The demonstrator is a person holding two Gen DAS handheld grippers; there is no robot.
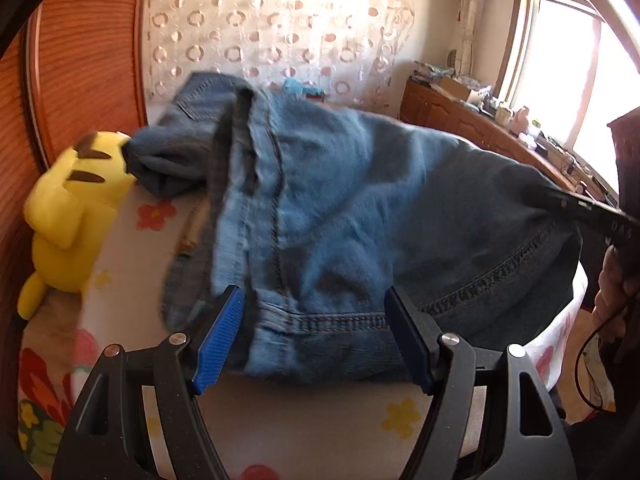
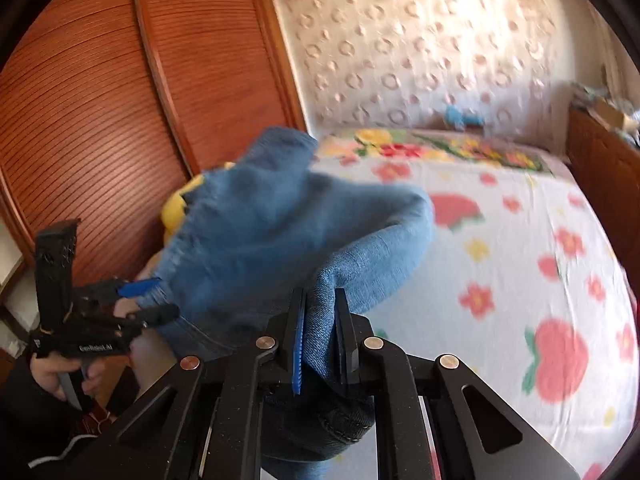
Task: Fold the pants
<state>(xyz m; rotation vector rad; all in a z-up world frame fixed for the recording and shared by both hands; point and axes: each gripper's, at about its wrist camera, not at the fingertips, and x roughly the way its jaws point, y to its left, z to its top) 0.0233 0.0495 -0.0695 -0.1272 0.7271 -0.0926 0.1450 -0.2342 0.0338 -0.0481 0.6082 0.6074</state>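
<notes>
Right tool [image 2: 320,332] pinching denim pants [image 2: 280,232] fold; left tool [image 1: 316,336] spread round hem.

Home bedroom. I work over a bed [image 2: 500,248] with floral sheet; padded headboard [image 2: 420,60], wooden wardrobe doors [image 2: 100,100], yellow plush toy [image 1: 76,200], cluttered sideboard [image 1: 460,116] beside a sunlit window [image 1: 560,60].

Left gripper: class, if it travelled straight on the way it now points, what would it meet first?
The left gripper would meet the jeans at once: their stitched hem already lies between its wide-set blue pads. Whether the pads press on the denim is unclear. Beyond the jeans lies the flowered bedspread, hedged for fisheye depth.
</notes>
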